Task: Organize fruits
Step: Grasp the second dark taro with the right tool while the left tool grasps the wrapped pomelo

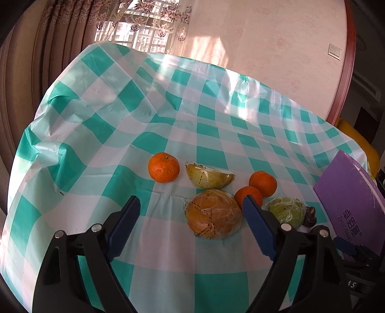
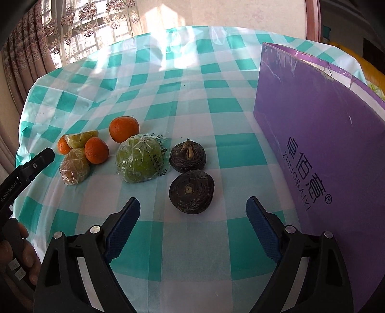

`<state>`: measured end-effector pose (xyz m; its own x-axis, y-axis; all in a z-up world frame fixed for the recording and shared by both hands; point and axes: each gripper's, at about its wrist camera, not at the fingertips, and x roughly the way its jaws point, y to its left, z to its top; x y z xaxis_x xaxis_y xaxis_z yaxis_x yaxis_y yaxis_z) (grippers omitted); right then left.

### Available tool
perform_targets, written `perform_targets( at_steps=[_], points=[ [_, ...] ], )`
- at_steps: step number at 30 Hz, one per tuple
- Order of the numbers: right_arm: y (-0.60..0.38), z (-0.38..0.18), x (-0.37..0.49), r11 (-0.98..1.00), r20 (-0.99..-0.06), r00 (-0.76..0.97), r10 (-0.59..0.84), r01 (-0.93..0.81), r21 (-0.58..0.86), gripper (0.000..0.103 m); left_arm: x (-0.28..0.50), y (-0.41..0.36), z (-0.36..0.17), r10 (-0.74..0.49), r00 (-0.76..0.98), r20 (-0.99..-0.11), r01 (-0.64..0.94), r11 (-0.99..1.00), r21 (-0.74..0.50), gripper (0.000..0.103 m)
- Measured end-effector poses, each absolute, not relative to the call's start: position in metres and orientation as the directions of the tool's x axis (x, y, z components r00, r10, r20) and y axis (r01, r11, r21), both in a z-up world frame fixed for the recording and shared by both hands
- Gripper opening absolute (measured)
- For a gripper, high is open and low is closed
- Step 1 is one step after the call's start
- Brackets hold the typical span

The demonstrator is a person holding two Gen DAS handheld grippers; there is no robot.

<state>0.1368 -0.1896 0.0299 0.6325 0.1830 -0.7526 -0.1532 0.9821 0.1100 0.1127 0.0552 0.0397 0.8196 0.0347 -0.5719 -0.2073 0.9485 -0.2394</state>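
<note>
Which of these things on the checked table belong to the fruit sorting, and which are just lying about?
For the job:
three round orange tangerines
three plastic-wrapped fruits: green, brownish-orange, yellow-green
two dark brown round fruits
probably the purple cardboard box

Lying about:
teal-and-white checked tablecloth
floral lace curtain

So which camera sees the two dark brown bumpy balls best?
The right wrist view: both dark brown balls sit whole, ahead of the open right gripper. The left wrist view shows only part of one behind the wrapped green fruit.
</note>
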Motion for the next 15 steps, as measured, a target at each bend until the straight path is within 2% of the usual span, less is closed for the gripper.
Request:
perform_targets(
  at_steps=[3, 9, 11, 15],
  points=[
    [-0.187, 0.027, 0.143, 0.983, -0.768, 0.616, 0.176, -0.147, 0.107, 0.081, 0.114, 0.064, 0.034, 0.018, 0.811, -0.584, -0.222, 0.934, -0.279, 0.086],
    [-0.177, 0.027, 0.149, 0.990, -0.783, 0.611, 0.120, -0.133, 0.048, 0.079, 0.115, 0.070, 0.029, -0.014, 0.810, -0.586, -0.215, 0.923, -0.320, 0.085],
    [-0.172, 0.025, 0.152, 0.991, -0.794, 0.602, 0.091, -0.130, 0.015, 0.074, 0.114, 0.074, 0.028, -0.034, 0.814, -0.580, -0.212, 0.913, -0.350, 0.081],
    [-0.166, 0.024, 0.154, 0.991, -0.793, 0.606, 0.059, -0.133, -0.028, 0.071, 0.109, 0.089, 0.024, -0.054, 0.827, -0.559, -0.233, 0.873, -0.429, 0.077]
  ],
)
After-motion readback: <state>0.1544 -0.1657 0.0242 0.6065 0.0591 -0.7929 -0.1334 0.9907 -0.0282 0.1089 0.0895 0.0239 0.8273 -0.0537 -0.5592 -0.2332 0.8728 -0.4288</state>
